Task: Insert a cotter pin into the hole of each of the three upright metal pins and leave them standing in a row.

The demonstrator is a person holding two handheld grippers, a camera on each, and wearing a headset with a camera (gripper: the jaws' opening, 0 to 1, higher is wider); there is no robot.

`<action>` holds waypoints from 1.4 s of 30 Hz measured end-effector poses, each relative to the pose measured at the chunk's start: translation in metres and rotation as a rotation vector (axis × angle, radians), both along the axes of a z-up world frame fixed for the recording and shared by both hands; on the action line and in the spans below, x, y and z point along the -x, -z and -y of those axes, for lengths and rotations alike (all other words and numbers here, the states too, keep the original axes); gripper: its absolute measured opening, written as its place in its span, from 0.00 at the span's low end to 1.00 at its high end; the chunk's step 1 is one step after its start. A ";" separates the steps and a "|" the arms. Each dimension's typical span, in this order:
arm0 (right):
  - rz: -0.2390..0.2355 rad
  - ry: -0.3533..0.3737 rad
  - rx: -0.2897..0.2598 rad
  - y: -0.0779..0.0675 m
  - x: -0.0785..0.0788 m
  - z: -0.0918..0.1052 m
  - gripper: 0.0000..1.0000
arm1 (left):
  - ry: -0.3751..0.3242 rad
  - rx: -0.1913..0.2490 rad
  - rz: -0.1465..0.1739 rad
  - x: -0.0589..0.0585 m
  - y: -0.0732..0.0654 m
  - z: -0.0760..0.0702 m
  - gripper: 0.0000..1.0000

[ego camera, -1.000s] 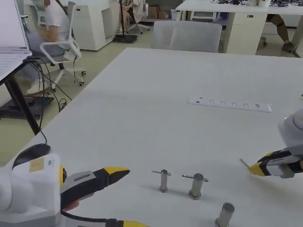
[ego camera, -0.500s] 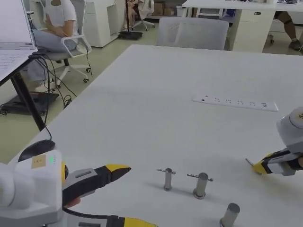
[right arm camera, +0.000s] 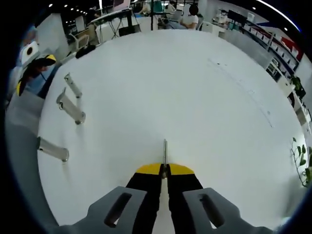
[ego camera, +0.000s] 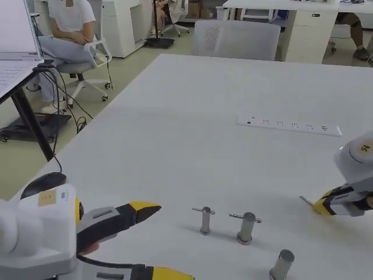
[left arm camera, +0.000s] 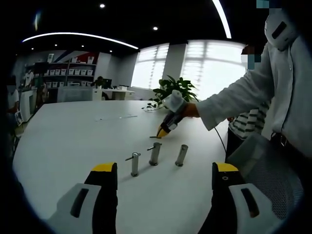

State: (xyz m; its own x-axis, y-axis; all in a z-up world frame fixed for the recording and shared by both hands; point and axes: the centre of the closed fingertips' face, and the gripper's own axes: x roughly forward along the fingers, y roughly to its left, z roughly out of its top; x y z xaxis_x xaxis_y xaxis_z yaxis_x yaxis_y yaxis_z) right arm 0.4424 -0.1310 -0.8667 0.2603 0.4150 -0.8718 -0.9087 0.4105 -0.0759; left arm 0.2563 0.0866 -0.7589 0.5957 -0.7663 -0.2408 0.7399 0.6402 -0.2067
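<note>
- The right gripper (right arm camera: 165, 169) is clenched on a thin cotter pin (right arm camera: 165, 151). The pin sticks straight out past the yellow jaw tips, low over the white table (ego camera: 175, 116).
- The left gripper (left arm camera: 165, 168) is held released, its jaws wide apart with nothing between them.
- Ahead of the left gripper, 3 metal pins stand upright in a slanted row. The first pin (left arm camera: 135, 164) is nearest, the second pin (left arm camera: 155, 153) is just beyond it, and the third pin (left arm camera: 181, 155) is to their right.
- A crosswise cotter pin (ego camera: 200, 210) is seen through the top of the first pin, and another (ego camera: 236, 217) through the second. The third pin shows a plain round top.
- The 3 pins stand between the 2 grippers. In the right gripper view they are seen off to its left, well apart from its jaws, with the third pin closest.
- In the left gripper view, the right gripper is seen beyond the row, held by a hand in a white sleeve (left arm camera: 234, 105).
- Past the right gripper, farther up the table, a white power strip (ego camera: 288, 126) lies flat.
- Near the left gripper, at the table edge, a black mouse (ego camera: 41, 185) is seen.
- Beyond the table, a grey chair (ego camera: 233, 39) and a seated person (ego camera: 67, 23) are seen.
</note>
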 end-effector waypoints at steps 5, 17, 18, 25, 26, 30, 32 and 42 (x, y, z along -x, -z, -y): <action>0.005 -0.049 0.028 0.000 0.000 0.000 0.05 | -0.001 -0.001 0.000 -0.001 -0.001 -0.002 0.79; 0.025 -0.096 0.038 -0.003 -0.002 0.000 0.04 | 0.002 -0.003 0.000 -0.002 -0.002 -0.001 0.79; 0.026 -0.096 0.036 -0.003 -0.001 0.000 0.04 | 0.002 -0.003 0.000 -0.002 -0.002 0.000 0.79; 0.038 -0.110 0.037 -0.006 0.000 0.002 0.03 | 0.008 -0.002 0.002 -0.002 -0.003 0.003 0.79; 0.038 -0.111 0.038 -0.005 0.001 0.003 0.03 | 0.009 -0.002 0.002 -0.002 -0.003 0.004 0.79; 0.043 -0.121 0.042 -0.006 0.003 0.005 0.03 | 0.013 -0.004 0.001 -0.001 -0.002 0.005 0.78; 0.047 -0.124 0.044 -0.006 0.003 0.006 0.03 | 0.014 -0.005 0.001 0.000 -0.002 0.005 0.78; 0.055 -0.128 0.039 -0.011 0.005 0.005 0.03 | 0.019 -0.007 0.001 0.000 -0.003 0.007 0.78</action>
State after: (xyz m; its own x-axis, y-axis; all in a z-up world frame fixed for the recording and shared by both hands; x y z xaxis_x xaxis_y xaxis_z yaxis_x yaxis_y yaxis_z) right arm 0.4375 -0.1363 -0.8557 0.2556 0.4144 -0.8735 -0.9474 0.2875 -0.1408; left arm 0.2560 0.0800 -0.7562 0.5813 -0.7759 -0.2452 0.7522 0.6273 -0.2016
